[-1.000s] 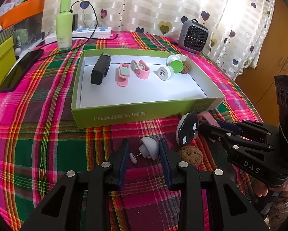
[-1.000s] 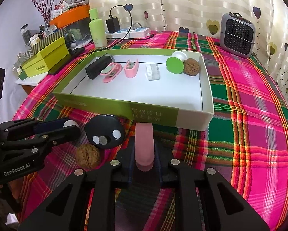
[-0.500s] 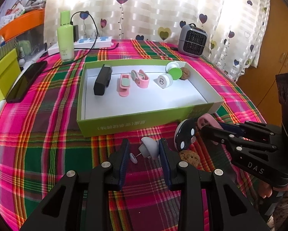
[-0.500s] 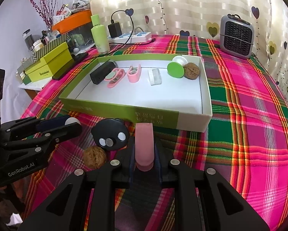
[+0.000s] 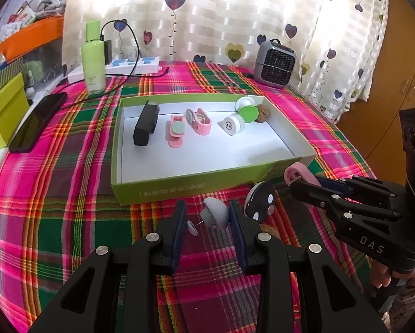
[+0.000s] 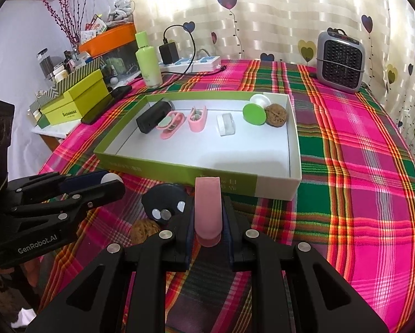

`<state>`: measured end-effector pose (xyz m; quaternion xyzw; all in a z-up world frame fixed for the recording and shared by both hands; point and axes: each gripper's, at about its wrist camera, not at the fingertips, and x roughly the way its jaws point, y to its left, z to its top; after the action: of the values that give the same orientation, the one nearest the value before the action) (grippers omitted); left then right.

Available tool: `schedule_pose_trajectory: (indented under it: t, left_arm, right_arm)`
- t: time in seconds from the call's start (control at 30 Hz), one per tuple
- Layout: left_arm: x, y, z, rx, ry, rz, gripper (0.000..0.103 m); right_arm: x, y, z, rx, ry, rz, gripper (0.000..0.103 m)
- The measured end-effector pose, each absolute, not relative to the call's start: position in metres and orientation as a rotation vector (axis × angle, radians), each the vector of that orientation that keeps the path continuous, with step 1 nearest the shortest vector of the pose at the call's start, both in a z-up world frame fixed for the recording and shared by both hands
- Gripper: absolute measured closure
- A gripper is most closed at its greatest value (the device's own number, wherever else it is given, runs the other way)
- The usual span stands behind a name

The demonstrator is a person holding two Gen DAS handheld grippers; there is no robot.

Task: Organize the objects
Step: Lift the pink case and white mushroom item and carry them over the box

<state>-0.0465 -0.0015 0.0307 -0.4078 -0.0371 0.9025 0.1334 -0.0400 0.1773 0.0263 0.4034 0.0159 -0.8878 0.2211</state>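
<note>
Inside the green tray (image 6: pixel 179 166), filed along the far side: black case (image 6: pixel 153 118), two pink clips, white jar, green-capped spool, walnut (image 6: pixel 276 114). Pending, both off the cloth near the tray: left gripper (image 5: pixel 207 219) closed on a white knob (image 5: pixel 215 213); right gripper (image 6: pixel 207 216) clamped on a pink clip (image 6: pixel 207 208). Outstanding on the cloth: black disc (image 6: pixel 166 201) and, seemingly, a second walnut (image 6: pixel 143 231).

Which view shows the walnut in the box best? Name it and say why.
The right wrist view: the walnut sits large and unobstructed in the green box's far right corner, beside the green disc. In the left wrist view it is small and partly hidden behind that disc.
</note>
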Motion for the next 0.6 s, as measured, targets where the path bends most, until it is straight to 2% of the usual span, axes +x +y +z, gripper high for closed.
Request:
schedule_pose_trajectory:
  t: [0.6]
  left_arm:
    - [-0.062,-0.004,0.044,-1.149,-0.168,2.607,0.074]
  right_arm:
    - [-0.049,0.175,0.04,1.073,0.018,-2.452,0.084]
